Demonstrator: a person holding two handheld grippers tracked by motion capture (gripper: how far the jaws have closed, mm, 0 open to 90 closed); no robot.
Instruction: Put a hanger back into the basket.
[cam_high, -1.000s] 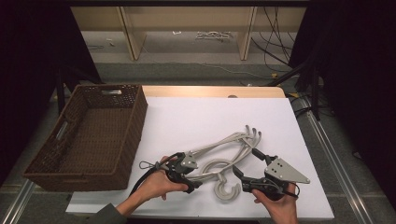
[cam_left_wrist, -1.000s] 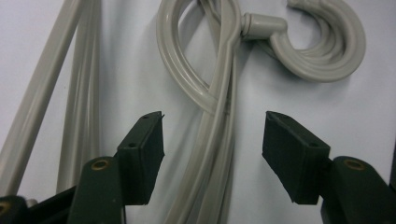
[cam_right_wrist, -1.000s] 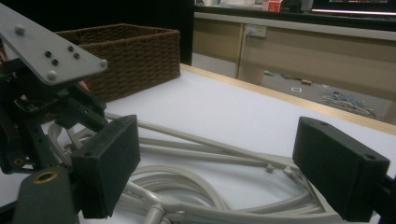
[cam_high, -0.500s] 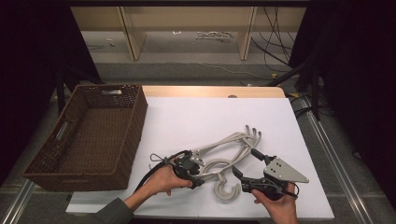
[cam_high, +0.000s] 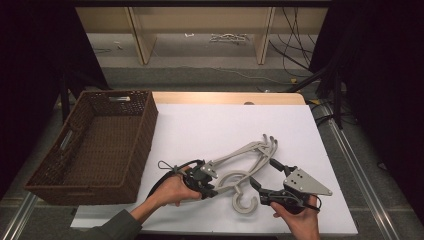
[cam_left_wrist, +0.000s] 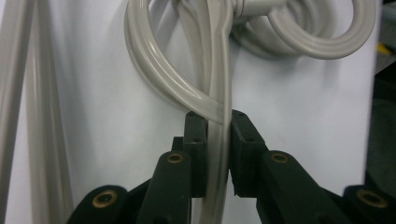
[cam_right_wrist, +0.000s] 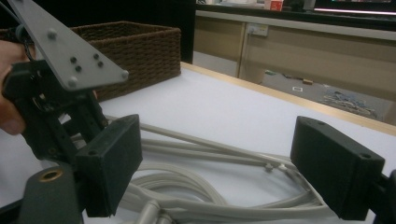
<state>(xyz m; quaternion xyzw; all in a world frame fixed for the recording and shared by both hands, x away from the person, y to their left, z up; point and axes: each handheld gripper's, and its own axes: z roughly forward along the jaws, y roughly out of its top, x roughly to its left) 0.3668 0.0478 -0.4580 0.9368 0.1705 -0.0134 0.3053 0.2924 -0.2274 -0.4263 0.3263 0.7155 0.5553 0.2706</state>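
A pile of grey plastic hangers (cam_high: 245, 160) lies tangled on the white table (cam_high: 220, 125), hooks toward the front. My left gripper (cam_high: 210, 186) sits at the pile's left end. Its jaws have just been closing and now pinch a thin grey bar of one hanger (cam_left_wrist: 163, 79) between the pads (cam_left_wrist: 196, 140). My right gripper (cam_high: 265, 174) rests at the pile's right side with its jaws wide apart. Its pads (cam_right_wrist: 112, 154) stand on either side of the hanger arms (cam_right_wrist: 196, 186) without touching them.
A brown wicker basket (cam_high: 100, 140) stands at the left edge of the table, seen also in the right gripper view (cam_right_wrist: 135, 42). A wooden strip (cam_high: 225, 97) borders the table's far edge, with shelving and cables on the floor beyond.
The left hand has slid right to the hangers and its jaws have closed on one hanger bar. The right hand and the hanger pile have stayed put.
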